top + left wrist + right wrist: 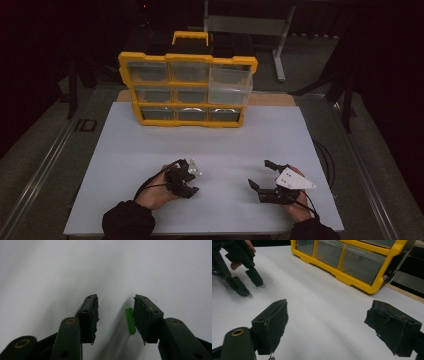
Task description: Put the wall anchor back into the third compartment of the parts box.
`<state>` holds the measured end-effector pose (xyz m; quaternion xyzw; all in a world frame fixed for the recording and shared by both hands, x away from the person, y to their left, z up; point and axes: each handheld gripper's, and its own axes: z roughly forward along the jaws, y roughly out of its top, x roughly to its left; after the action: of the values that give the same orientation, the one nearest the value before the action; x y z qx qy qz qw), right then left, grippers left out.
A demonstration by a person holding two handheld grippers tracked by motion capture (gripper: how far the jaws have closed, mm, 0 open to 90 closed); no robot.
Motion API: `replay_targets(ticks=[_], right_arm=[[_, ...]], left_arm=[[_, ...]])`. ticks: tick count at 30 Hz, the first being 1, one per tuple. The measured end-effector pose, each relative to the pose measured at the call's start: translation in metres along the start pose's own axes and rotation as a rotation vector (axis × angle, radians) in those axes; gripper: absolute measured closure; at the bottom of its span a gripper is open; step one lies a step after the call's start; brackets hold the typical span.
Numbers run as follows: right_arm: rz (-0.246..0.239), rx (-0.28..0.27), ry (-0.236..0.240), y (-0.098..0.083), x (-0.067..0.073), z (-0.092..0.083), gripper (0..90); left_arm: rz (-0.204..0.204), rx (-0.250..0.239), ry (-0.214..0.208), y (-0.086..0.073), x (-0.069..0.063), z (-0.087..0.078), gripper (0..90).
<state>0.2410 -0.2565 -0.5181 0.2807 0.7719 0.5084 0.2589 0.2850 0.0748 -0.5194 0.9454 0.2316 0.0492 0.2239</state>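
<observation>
The left gripper point(115, 315) stands with its jaws partly apart over the white table point(50, 270), clamped on nothing. A green peg point(130, 321) lies flat between them, just beside one jaw's inner face — whether it touches is unclear. It is small, bright green and stick-shaped. The high view adds the yellow organizer point(187, 90) at the table's far edge and the right gripper point(264, 174), jaws wide apart.

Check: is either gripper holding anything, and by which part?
Nothing is held. A small green piece lies beside one pad of the open left gripper; the right gripper is open.
</observation>
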Motion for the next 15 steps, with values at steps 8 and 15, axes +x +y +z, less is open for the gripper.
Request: replay_targets(ticks=[8,15], right_arm=[[-0.008,0.003,0.0,-0.0001,0.0,0.0001,15.3],[-0.009,0.004,-0.002,-0.0001,0.0001,0.0001,15.3]], left_arm=[[-0.018,0.017,-0.038,-0.0026,0.0011,-0.0009,57.9],[-0.031,0.037,-0.042,-0.0036,0.0006,-0.003,73.9]])
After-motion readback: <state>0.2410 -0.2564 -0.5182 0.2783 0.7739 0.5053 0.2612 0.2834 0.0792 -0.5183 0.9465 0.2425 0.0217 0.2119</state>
